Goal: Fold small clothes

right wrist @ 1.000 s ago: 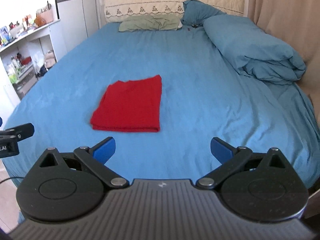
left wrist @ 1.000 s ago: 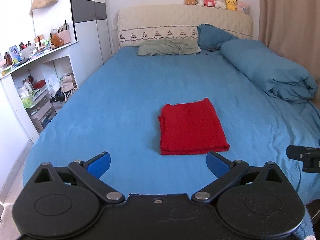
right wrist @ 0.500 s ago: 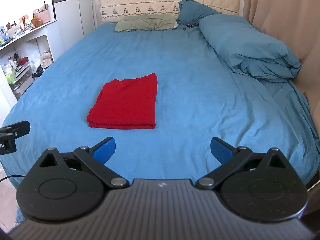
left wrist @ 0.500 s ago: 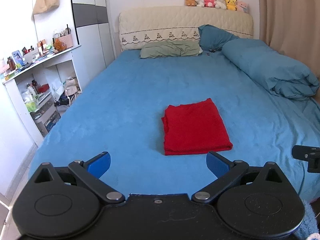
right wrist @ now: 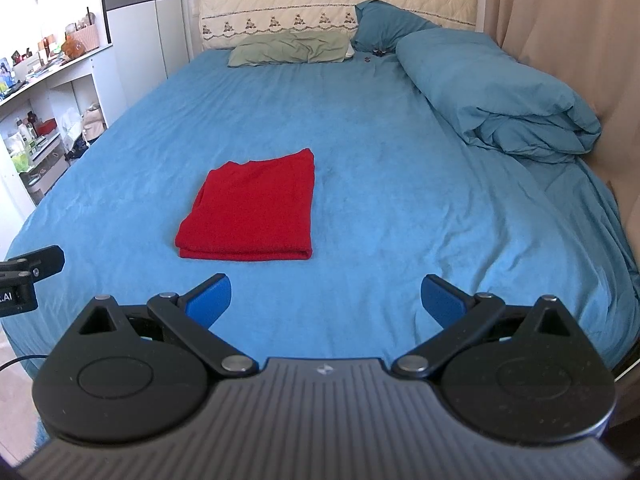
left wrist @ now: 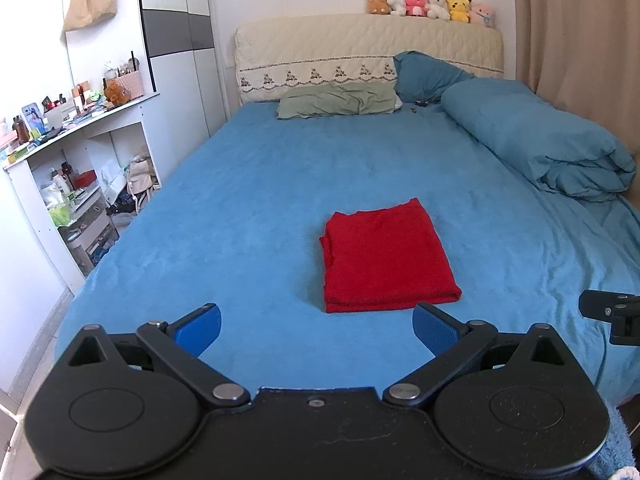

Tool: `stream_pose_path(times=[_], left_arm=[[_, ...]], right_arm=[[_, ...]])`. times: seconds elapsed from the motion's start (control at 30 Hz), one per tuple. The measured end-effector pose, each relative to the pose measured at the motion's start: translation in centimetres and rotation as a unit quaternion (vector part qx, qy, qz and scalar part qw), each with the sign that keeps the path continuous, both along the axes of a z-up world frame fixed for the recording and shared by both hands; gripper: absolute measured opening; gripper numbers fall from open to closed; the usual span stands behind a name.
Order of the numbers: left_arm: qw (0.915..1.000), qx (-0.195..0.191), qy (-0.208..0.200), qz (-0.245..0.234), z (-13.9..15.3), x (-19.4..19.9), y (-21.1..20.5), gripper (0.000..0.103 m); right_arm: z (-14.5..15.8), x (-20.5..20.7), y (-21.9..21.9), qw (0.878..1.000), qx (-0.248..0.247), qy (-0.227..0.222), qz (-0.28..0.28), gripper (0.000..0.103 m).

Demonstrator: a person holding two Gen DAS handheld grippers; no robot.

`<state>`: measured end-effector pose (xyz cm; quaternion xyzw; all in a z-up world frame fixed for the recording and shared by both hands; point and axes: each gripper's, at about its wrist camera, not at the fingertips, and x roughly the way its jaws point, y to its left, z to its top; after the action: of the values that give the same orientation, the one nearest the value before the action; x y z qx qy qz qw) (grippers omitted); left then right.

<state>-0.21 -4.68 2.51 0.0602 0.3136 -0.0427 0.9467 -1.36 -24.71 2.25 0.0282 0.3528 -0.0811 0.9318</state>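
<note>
Red garment (left wrist: 386,258), already folded into a flat rectangle, lies alone near the foot of the blue bed sheet (left wrist: 248,208), as I hold both tools back over the bed's near edge. My left gripper (left wrist: 316,326) and right gripper (right wrist: 326,296) hang with blue pads spread wide, empty, touching nothing. By my reading the fold is done, or one last halving remains. If I fold again, I would bring both grippers down at the near doubled edge, pinch all layers at the two corners together, lift low and lay them evenly onto the far edge, so the stack does not skew. The left side shows loose layered edges that could slip apart if I catch only the top ply. Around it: a rolled blue duvet (left wrist: 536,148) along the right, well apart from the garment; a green pillow (left wrist: 338,100) and a blue pillow (left wrist: 426,76) at the headboard (left wrist: 360,52); plush toys (left wrist: 430,2) on top; cluttered white shelves (left wrist: 76,184) left of the bed. Nothing blocks the approach.
</note>
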Motion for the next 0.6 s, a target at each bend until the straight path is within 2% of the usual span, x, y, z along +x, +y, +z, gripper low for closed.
stream_pose_path(times=[0.6], left_arm=[[0.9999, -0.007, -0.007, 0.003, 0.59, -0.13, 0.96, 0.103]], right_arm=[[0.3, 0.09, 0.54, 1.0, 0.005, -0.003, 0.0, 0.103]])
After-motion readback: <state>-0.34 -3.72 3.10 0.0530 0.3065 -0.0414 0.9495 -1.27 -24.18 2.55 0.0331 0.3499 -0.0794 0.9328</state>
